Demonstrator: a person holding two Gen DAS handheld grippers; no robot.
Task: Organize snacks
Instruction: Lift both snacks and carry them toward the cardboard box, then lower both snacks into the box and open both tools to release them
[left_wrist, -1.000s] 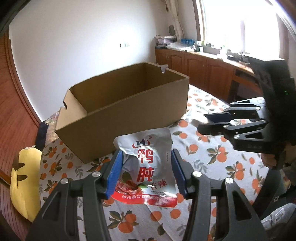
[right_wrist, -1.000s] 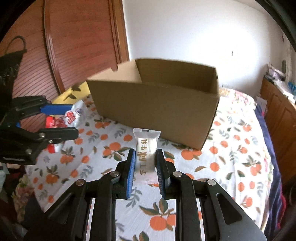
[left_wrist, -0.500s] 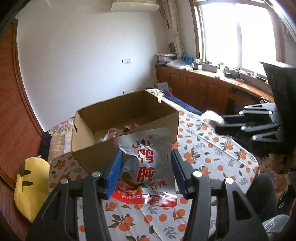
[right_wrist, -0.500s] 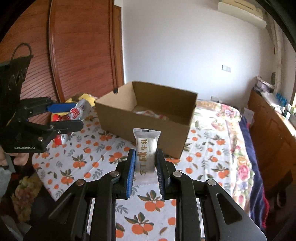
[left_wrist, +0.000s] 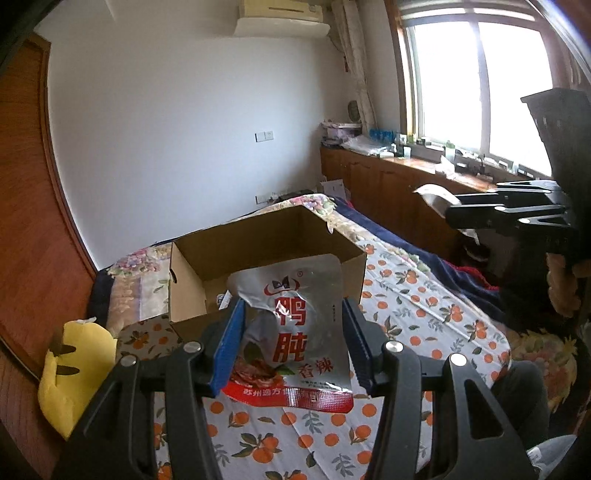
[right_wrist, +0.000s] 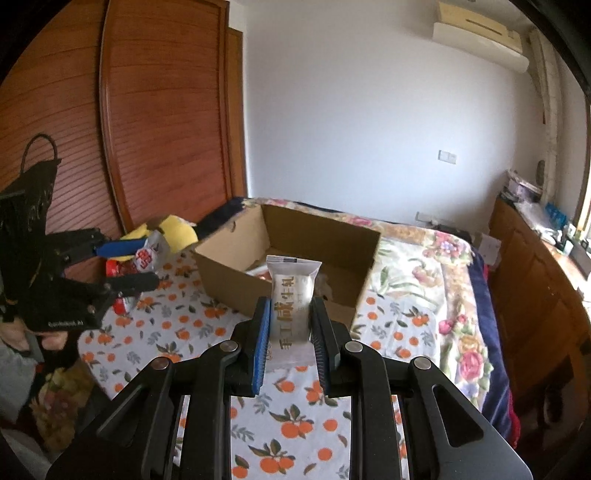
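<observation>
Snacks fill both my claws: my left claw (left_wrist: 291, 328) pinches a silver foil pouch with red lettering (left_wrist: 295, 328), my right claw (right_wrist: 291, 325) a slim white wrapped bar (right_wrist: 291, 295). Ahead of and below each sits the open brown cardboard box (right_wrist: 295, 236) on the orange-print bedspread (right_wrist: 295, 435).

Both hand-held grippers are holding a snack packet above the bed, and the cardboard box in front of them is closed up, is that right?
Not quite. The cardboard box is open-topped, with snacks visible inside in the right wrist view. The rest holds: the left hand-held gripper grips a silver pouch and the right hand-held gripper a small white packet.
</observation>
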